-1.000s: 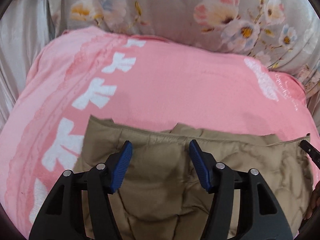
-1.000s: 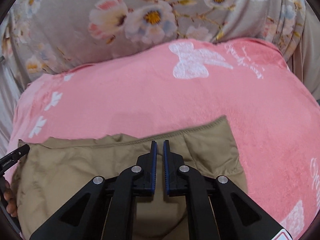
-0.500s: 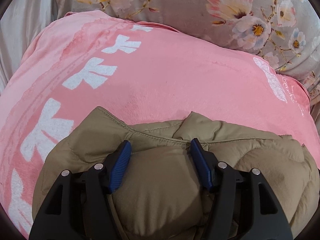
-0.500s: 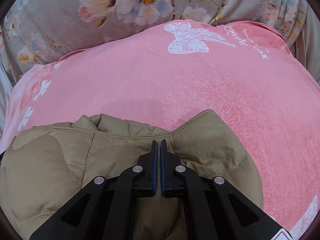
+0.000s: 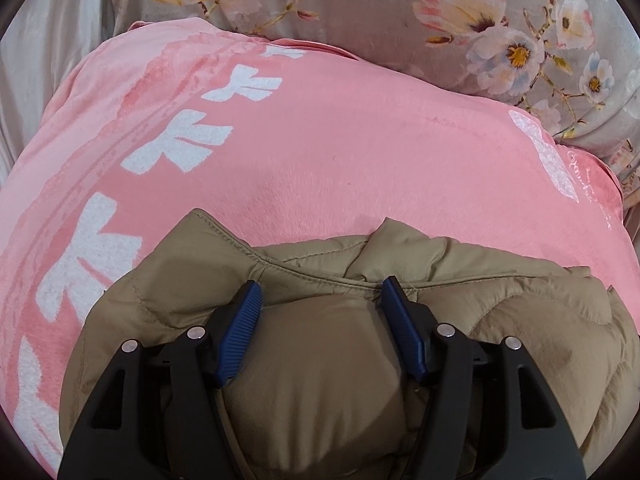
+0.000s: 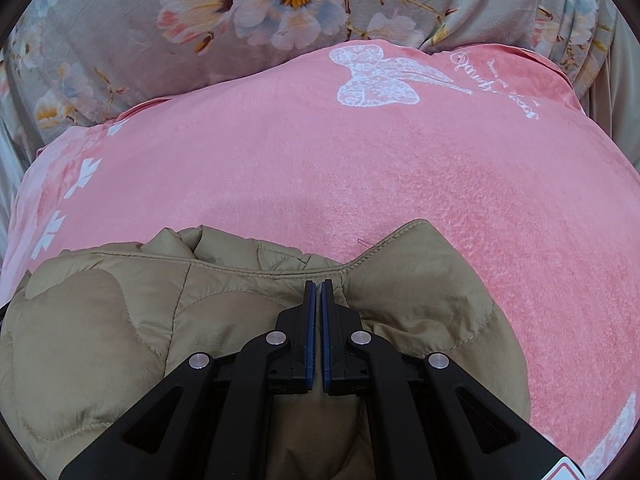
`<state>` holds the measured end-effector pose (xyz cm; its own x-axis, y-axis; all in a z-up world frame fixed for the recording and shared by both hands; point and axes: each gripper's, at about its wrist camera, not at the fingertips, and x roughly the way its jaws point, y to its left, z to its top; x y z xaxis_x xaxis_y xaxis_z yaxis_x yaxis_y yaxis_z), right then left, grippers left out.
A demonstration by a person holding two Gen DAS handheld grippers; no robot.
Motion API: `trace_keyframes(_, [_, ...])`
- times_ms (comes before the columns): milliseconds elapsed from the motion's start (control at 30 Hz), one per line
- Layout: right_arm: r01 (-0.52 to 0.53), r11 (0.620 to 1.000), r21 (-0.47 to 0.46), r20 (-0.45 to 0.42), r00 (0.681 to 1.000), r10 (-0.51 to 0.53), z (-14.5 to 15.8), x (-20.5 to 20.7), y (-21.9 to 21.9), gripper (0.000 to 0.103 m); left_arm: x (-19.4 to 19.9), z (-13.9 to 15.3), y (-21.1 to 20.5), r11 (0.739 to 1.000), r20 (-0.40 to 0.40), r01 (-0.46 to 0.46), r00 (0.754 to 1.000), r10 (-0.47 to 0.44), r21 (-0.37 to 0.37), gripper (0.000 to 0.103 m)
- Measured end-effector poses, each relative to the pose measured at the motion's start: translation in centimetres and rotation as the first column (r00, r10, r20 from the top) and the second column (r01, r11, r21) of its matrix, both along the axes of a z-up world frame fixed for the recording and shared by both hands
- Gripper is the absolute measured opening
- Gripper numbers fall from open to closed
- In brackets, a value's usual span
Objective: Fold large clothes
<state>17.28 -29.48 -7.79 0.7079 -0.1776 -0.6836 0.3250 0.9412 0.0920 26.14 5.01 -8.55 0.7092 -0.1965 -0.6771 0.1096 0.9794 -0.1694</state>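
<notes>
A tan quilted jacket lies bunched on a pink blanket. My left gripper stands open over the jacket, its blue pads on either side of a puffed fold just below the seamed edge. In the right wrist view the jacket fills the lower left. My right gripper is shut, its jaws nearly touching, with the tips at the jacket's seamed edge; whether cloth is pinched between them I cannot tell.
The pink blanket with white bow and butterfly prints covers the bed. A grey floral quilt lies bunched along the far side and also shows in the right wrist view. Pale fabric hangs at the far left.
The jacket went from lying flat to puffed and bunched under both grippers. Both views have closed in on it. The left jaws stayed open, the right stayed shut.
</notes>
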Motion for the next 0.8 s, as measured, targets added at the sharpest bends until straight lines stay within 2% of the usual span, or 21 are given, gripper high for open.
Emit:
trace_keyframes(267, [-0.001, 0.999, 0.034, 0.017, 1.000, 0.001, 0.2, 0.0, -0.4, 0.001, 0.2, -0.1, -0.1, 1.000, -0.006, -0.003, 1.000, 0.003, 0.005, 0.061])
trace_keyframes(333, [0.047, 0.998, 0.029, 0.030, 0.998, -0.048, 1.0, -0.7, -0.5, 0.001, -0.2, 0.2, -0.1, 1.000, -0.011, -0.021, 1.000, 0.021, 0.023, 0.061])
trace_keyframes(367, [0.071, 0.997, 0.025, 0.042, 0.997, -0.072, 1.7, -1.3, -0.4, 0.009, -0.5, 0.7, 0.0, 0.999, -0.019, -0.034, 0.999, 0.034, 0.036, 0.061])
trace_keyframes(400, [0.064, 0.997, 0.052, 0.091, 0.994, -0.069, 3.1, -2.6, 0.1, 0.013, -1.7, 1.6, 0.0, 0.999, -0.025, -0.034, 0.999, 0.035, 0.026, 0.061])
trace_keyframes(467, [0.026, 0.997, 0.073, 0.175, 0.984, -0.038, 5.9, -4.5, 2.1, 0.013, -4.4, 3.8, -0.2, 0.999, 0.001, 0.009, 1.000, -0.008, -0.047, 0.061])
trace_keyframes(533, [-0.030, 0.999, 0.039, 0.191, 0.981, 0.022, 7.4, -4.7, 4.9, 0.013, -6.1, 5.4, -1.2, 0.997, 0.027, 0.035, 0.999, -0.033, -0.067, 0.067])
trace_keyframes(667, [-0.138, 0.990, -0.024, 0.165, 0.976, 0.140, 7.4, -3.4, 10.2, 0.013, -7.4, 6.3, -4.8, 0.998, 0.051, 0.058, 0.997, -0.058, -0.004, 0.068])
trace_keyframes(733, [-0.148, 0.987, -0.069, 0.131, 0.979, 0.156, 6.2, -2.5, 12.1, 0.013, -7.4, 5.5, -6.0, 0.999, 0.049, 0.038, 0.998, -0.040, 0.033, 0.068])
trace_keyframes(800, [-0.165, 0.985, -0.058, 0.096, 0.981, 0.170, 4.6, -1.7, 12.8, 0.013, -7.2, 4.4, -6.4, 0.999, 0.036, 0.019, 0.999, -0.021, 0.039, 0.068])
